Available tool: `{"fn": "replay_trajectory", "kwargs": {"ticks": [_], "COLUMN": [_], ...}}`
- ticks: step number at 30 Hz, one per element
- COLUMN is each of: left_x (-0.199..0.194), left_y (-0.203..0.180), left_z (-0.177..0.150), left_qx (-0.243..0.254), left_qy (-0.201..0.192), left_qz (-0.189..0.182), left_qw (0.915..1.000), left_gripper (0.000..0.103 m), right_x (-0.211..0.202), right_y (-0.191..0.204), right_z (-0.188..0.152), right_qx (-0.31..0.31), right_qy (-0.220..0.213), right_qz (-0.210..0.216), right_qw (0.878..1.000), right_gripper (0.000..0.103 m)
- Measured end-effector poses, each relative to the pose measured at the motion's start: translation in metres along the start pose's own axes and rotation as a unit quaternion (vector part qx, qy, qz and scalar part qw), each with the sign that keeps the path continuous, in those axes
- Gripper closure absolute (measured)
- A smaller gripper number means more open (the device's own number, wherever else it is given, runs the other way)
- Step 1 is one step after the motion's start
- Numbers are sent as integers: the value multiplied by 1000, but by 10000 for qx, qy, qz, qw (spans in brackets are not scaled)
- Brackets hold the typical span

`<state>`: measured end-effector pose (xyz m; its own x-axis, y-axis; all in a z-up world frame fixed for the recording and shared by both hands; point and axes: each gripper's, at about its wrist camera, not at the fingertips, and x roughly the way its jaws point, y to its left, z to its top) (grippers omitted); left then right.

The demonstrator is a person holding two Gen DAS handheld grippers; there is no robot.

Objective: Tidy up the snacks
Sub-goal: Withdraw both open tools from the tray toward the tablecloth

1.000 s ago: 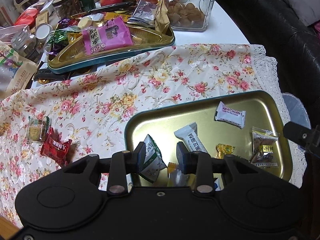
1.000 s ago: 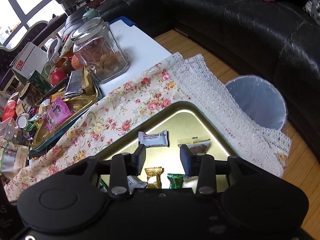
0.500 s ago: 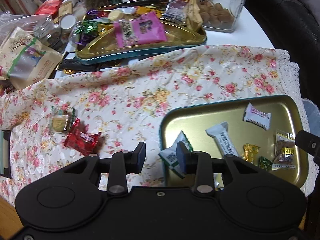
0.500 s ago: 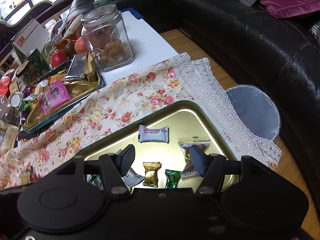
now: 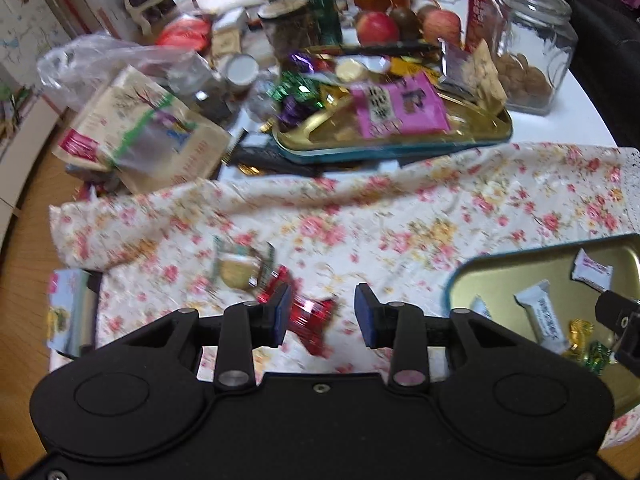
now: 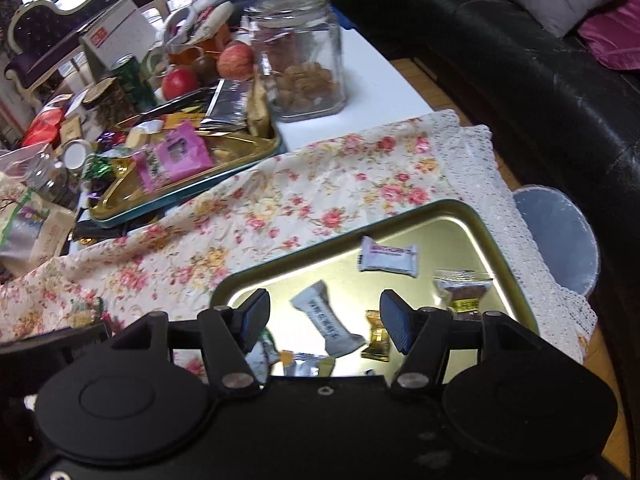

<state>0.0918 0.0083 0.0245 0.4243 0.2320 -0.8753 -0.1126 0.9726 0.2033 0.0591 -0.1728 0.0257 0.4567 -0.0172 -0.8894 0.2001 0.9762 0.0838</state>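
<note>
My left gripper [image 5: 322,314] is open and empty, low over the floral cloth [image 5: 360,216]. A red wrapped candy [image 5: 310,316] lies on the cloth between its fingers, and a clear-wrapped biscuit [image 5: 240,268] lies just beyond. My right gripper [image 6: 324,320] is open and empty over the gold tray [image 6: 460,216], which holds several wrapped snacks, among them a white bar [image 6: 328,324] and a white hawthorn packet [image 6: 388,256]. The tray also shows in the left wrist view [image 5: 520,256].
A second gold tray [image 5: 400,144] piled with snacks, including a pink packet [image 5: 400,108], stands at the back. A glass jar [image 6: 304,60], apples [image 5: 376,26], cans and bags crowd the far table. A bin [image 6: 560,236] and a black sofa [image 6: 520,60] stand right.
My left gripper has swung left from the near tray to the red candy on the cloth. My right gripper has opened wider and moved in over the tray.
</note>
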Motion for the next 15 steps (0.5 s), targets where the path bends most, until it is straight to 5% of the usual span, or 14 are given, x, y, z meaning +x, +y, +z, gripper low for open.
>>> {"fn": "replay_trajectory", "kwargs": {"ticks": [7,15], "left_x": [-2,14], "left_y": [48,103], "left_z": [11,17], "left_qx": [-140,-678], "left_qy": [-372,67], "left_qz": [361,123], "left_qw": [9986,9976], "left_gripper": [56,56], "right_x": [-3,1], "right_y": [40,109], "right_z": [-2,-16], "right_qx": [-186,-1107], "right_qy": [20,-311], "right_qz": [258,154], "right_qw": [9995,9932], "right_gripper": [41,40]}}
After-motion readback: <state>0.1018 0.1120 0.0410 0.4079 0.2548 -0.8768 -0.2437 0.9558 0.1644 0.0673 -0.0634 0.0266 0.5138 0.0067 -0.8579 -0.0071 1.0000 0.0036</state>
